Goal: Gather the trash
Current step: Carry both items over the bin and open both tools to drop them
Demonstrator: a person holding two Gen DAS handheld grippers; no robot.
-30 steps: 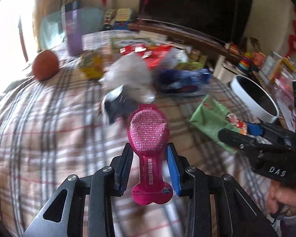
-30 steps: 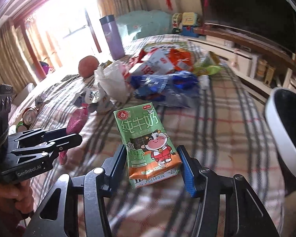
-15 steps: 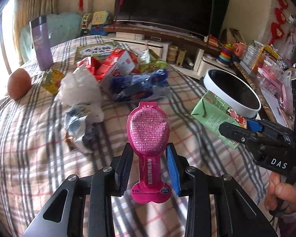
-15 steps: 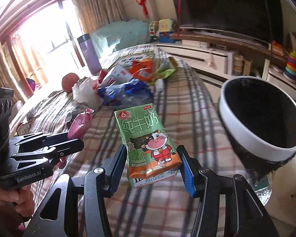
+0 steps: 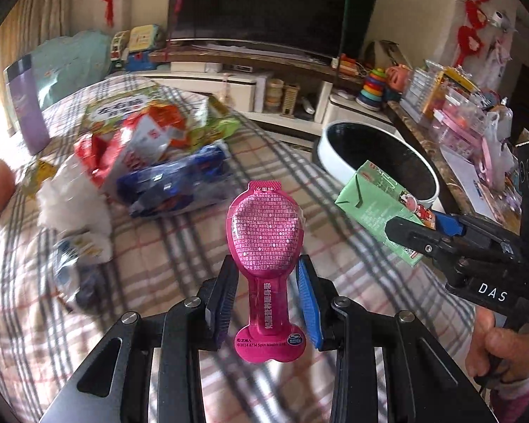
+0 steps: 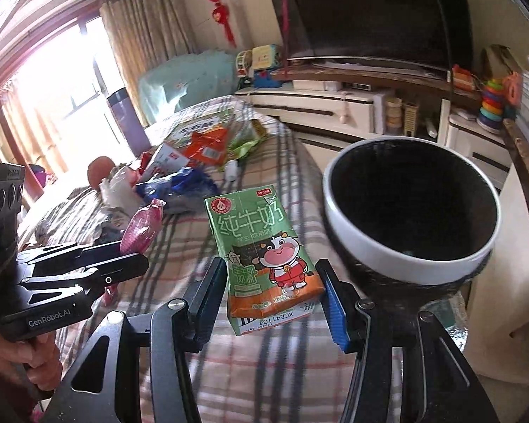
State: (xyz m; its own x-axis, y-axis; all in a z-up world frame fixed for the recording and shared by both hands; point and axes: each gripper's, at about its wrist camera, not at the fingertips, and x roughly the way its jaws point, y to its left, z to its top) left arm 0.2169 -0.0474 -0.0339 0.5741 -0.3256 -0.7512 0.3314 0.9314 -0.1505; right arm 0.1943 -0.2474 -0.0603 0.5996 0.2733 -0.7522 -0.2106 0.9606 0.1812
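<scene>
My left gripper [image 5: 267, 282] is shut on a pink spoon-shaped snack pouch [image 5: 266, 236], which stands upright between the blue pads above the plaid bedspread. My right gripper [image 6: 273, 296] is shut on a green milk carton [image 6: 262, 246] printed with a cartoon cow. That carton [image 5: 381, 208] also shows at the right of the left wrist view, close to the white-rimmed black bin [image 5: 377, 162]. In the right wrist view the bin [image 6: 409, 208] stands just right of the carton, and the pink pouch [image 6: 143, 225] shows in the left gripper at the left.
A pile of wrappers and bags [image 5: 148, 162], a white crumpled bag [image 5: 74, 204] and a purple bottle [image 5: 26, 105] lie on the plaid bed [image 5: 165, 264]. A TV cabinet [image 6: 335, 105] with toys runs along the back; a cluttered shelf [image 5: 458, 116] stands at the right.
Both grippers have swung right toward the bin with their items held. The bin now looms large beside the carton, and the trash pile has slid to the left.
</scene>
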